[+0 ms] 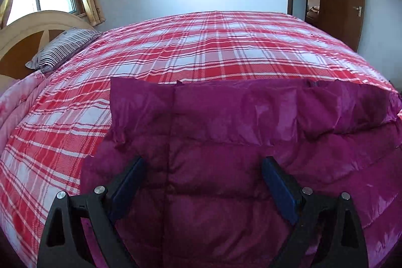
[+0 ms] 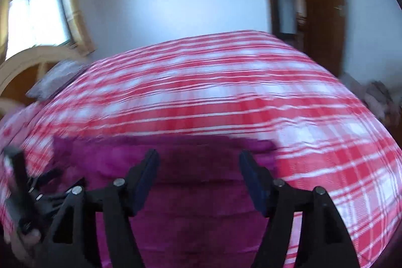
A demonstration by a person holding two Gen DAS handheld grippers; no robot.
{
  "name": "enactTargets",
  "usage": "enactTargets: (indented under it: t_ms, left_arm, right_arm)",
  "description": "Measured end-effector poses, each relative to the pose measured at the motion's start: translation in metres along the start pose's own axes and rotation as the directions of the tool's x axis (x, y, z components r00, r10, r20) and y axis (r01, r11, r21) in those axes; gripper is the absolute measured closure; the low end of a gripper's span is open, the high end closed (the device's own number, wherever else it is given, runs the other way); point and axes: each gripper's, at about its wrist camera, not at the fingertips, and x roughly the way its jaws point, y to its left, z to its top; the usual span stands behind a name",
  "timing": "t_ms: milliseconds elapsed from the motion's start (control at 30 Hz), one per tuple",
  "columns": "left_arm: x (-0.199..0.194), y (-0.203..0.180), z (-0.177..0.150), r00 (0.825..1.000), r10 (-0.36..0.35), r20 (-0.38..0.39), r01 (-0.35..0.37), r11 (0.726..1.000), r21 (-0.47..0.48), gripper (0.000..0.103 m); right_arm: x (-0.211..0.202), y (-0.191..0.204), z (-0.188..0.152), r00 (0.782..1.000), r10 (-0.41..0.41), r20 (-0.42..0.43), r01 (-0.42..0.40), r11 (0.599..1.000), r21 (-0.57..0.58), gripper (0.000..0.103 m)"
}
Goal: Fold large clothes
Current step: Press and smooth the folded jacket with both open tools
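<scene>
Where the left wrist view looks down, left gripper (image 1: 202,167): jaws wide apart, gripping nothing, over magenta padded jacket (image 1: 238,142) at 6 o'clock on plaid bed cover (image 1: 201,47); striped pillow (image 1: 62,49) at 10 o'clock. Right wrist view (blurred): right gripper (image 2: 198,162) parted, empty, above jacket (image 2: 191,217); left gripper (image 2: 17,192) at 8 o'clock.
</scene>
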Motion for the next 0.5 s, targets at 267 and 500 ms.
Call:
enactTargets:
  t_ms: [267, 500]
  left_arm:
    - [-0.034, -0.023, 0.028, 0.992, 0.008, 0.125, -0.019, 0.996, 0.086, 0.009]
    - [0.020, -0.044, 0.032, 0.997, 0.062, 0.038, -0.068, 0.984, 0.163, 0.009]
  right_arm:
    - [0.083, 0.042, -0.027, 0.989, -0.017, -0.145, 0.000, 0.993, -0.119, 0.043]
    - [0.089, 0.033, -0.031, 0.990, -0.024, -0.141, 0.012, 0.996, -0.084, 0.041]
